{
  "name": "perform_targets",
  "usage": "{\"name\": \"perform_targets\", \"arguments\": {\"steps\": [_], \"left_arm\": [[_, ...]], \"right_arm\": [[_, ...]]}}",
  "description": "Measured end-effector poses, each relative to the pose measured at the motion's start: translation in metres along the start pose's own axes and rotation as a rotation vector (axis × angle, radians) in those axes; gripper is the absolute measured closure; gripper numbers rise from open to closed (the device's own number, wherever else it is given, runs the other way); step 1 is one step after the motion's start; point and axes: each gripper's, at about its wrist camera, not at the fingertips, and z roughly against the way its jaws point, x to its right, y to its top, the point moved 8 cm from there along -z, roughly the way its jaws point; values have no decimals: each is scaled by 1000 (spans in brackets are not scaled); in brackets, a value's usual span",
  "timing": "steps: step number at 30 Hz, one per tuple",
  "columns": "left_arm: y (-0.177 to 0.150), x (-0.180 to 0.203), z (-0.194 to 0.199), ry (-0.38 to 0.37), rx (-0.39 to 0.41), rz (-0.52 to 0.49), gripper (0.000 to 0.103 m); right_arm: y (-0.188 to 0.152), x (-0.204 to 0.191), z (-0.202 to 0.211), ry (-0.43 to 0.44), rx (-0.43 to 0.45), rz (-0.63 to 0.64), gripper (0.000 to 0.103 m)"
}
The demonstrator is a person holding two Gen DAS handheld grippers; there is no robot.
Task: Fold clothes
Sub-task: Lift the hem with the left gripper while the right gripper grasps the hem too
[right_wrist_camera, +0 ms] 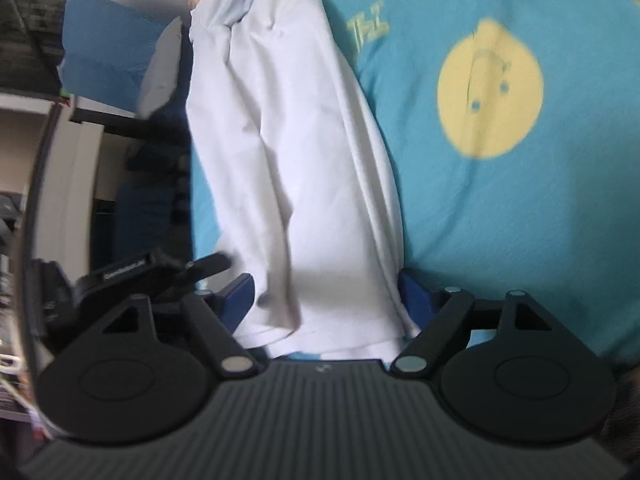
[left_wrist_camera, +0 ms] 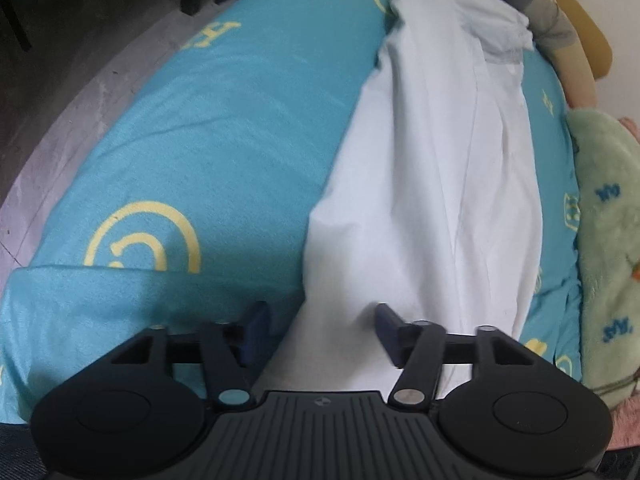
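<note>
A white garment (left_wrist_camera: 432, 168) lies folded into a long strip on a teal bedsheet (left_wrist_camera: 208, 128) printed with yellow figures. My left gripper (left_wrist_camera: 320, 314) hovers over one end of the strip, pointing steeply down. Its blue-padded fingers (left_wrist_camera: 256, 328) stand wide apart, one over the sheet and one over the cloth, holding nothing. In the right wrist view the same garment (right_wrist_camera: 288, 152) runs away from me. My right gripper (right_wrist_camera: 324, 280) straddles its near hem, open, with the cloth lying between the pads (right_wrist_camera: 240, 292).
A green plush blanket (left_wrist_camera: 604, 240) lies at the right edge of the bed, with a wooden headboard (left_wrist_camera: 588, 36) beyond it. Grey floor (left_wrist_camera: 60, 92) borders the bed on the left. Past the bed's edge stand furniture and a blue cushion (right_wrist_camera: 104, 48).
</note>
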Motion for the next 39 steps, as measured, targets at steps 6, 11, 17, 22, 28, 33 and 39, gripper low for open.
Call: {"name": "perform_targets", "arguments": {"steps": [6, 11, 17, 22, 28, 33, 39], "left_arm": [[-21, 19, -4, 127, -62, -177, 52], [-20, 19, 13, 59, 5, -136, 99], [-12, 23, 92, -315, 200, 62, 99], [-7, 46, 165, -501, 310, 88, 100], [-37, 72, 224, -578, 425, -7, 100], [-102, 61, 217, -605, 399, -45, 100], [-130, 60, 199, -572, 449, -82, 100]], "right_arm": [[-8, -4, 1, -40, -27, 33, 47], [-9, -11, 6, -90, 0, 95, 88], [4, -42, 51, -5, 132, 156, 90], [23, -97, 118, 87, 267, 226, 91], [18, -140, 189, 149, 354, 352, 91], [-23, -124, 212, 119, 381, 439, 91], [-47, -83, 213, 157, 358, 352, 91]]}}
